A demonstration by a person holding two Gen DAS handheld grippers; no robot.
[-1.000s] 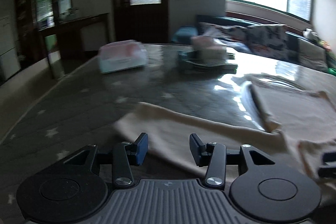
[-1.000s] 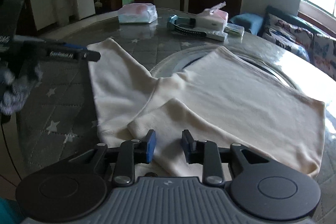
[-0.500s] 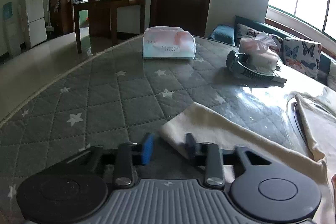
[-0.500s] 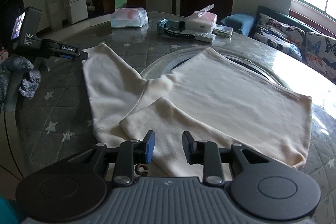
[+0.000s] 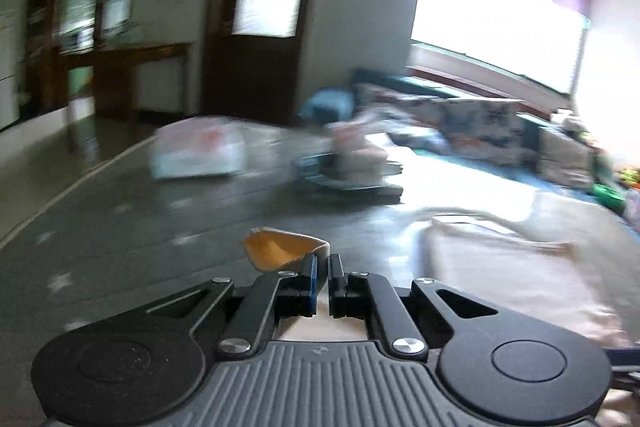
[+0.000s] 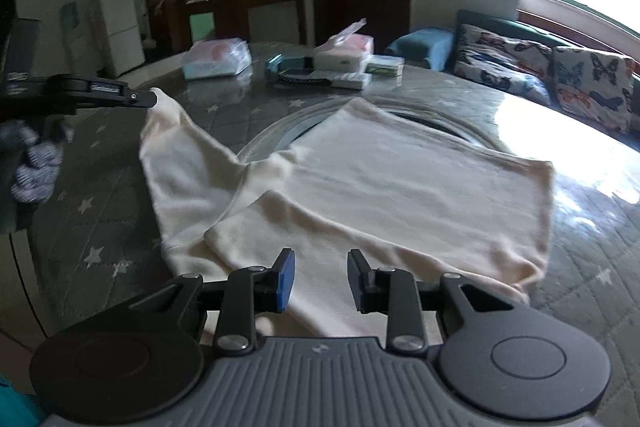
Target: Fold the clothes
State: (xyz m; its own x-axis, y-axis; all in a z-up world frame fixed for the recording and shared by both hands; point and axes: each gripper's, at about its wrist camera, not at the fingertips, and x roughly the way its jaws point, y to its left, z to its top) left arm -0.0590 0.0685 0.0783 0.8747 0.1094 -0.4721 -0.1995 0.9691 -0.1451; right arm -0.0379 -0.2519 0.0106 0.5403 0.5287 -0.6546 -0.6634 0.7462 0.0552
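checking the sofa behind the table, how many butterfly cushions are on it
2, both on the sofa beyond the table: one butterfly cushion left, another right by the window. More may sit past the frame edge.

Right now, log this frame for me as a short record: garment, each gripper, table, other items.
garment: cream long-sleeved top, body flat, near sleeve folded across it
left gripper: shut on the far sleeve's cuff, cuff lifted off the table
right gripper: open, above the near sleeve, gripping nothing
table: grey quilted star-patterned cover
other items: tissue pack, tissue box at the far edge
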